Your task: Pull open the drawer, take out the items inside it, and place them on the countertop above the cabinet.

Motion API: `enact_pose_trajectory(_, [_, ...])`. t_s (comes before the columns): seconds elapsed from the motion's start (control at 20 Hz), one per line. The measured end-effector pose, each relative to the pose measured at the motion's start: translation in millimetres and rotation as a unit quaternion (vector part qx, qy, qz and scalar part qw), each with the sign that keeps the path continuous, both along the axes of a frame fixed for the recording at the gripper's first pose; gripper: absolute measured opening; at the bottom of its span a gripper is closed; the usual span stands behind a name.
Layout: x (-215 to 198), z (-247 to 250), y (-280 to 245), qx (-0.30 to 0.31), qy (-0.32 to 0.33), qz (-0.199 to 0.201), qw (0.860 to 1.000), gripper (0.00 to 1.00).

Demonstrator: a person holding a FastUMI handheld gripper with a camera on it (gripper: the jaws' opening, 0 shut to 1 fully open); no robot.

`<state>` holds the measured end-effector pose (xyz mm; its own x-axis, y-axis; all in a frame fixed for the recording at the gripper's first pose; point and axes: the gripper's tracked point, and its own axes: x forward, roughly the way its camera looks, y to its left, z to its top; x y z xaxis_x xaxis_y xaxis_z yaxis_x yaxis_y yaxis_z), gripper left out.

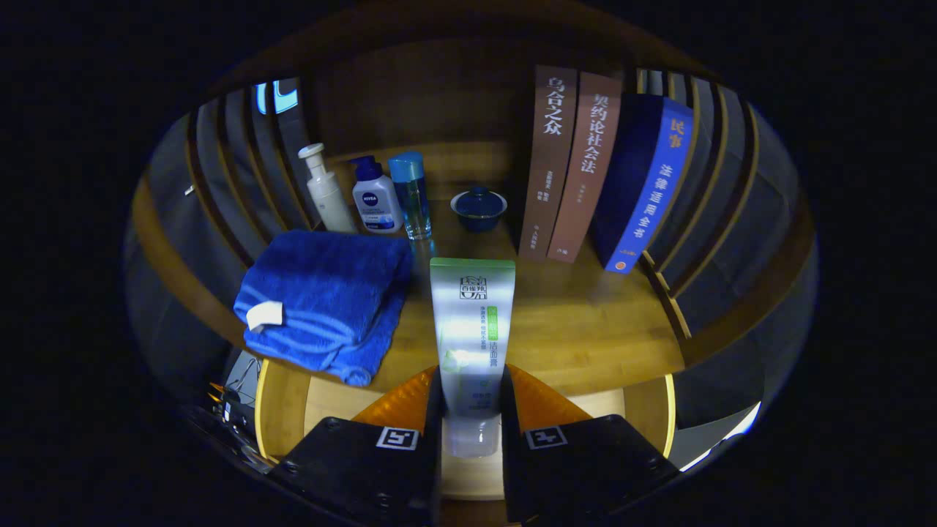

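Far left on the countertop [585, 329], a folded blue towel [326, 304] lies with a white tag at its near edge, its corner overhanging the counter's front. Behind it stand three containers in a row: a white pump bottle [326, 192], a white bottle with a dark blue cap [375, 196], and a clear blue-capped bottle [411, 196], close together near the back panel. At centre, a tube [472, 329] is held upright in the gripper [472, 432]; both fingers press its lower end from either side, cap downward, the flat crimped end up. The tube is above the open drawer [282, 410], whose pale bottom and wooden front rim show below the counter edge, to either side of the fingers. Beyond the tube, toward the back, a small dark blue lidded bowl [479, 208] rests on the counter. To the right, two brown books [575, 165] and a blue book [644, 183] stand leaning on the slatted side wall [721, 190]. At lower left, beside the drawer, some wires [238, 399] are dimly visible.
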<state>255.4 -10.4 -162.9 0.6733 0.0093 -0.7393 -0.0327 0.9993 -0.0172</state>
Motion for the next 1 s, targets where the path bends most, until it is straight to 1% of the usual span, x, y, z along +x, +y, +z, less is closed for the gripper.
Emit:
enact_pose_trajectory(0.1, [22,-10,2,0.003,0.015,-0.003,1.0,0.38])
enact_pose_trajectory(0.2, [46,-23,3,0.019,0.026,-0.018,0.999,0.38])
enact_pose_trajectory(0.35, [67,-41,-3,0.015,0.046,-0.033,0.998,0.38])
enact_pose_trajectory(0.6, [81,-49,-5,0.004,0.053,-0.041,0.998,0.39])
enact_pose_trajectory(0.65, [81,-49,-5,0.004,0.056,-0.04,0.998,0.41])
enact_pose_trajectory(0.75, [80,-57,-5,0.005,0.066,-0.042,0.997,0.48])
enact_pose_trajectory(0.9, [86,-58,-2,0.013,0.061,-0.047,0.997,0.75])
enact_pose_trajectory(1.0, [82,-50,-1,0.015,0.053,-0.044,0.998,0.93])
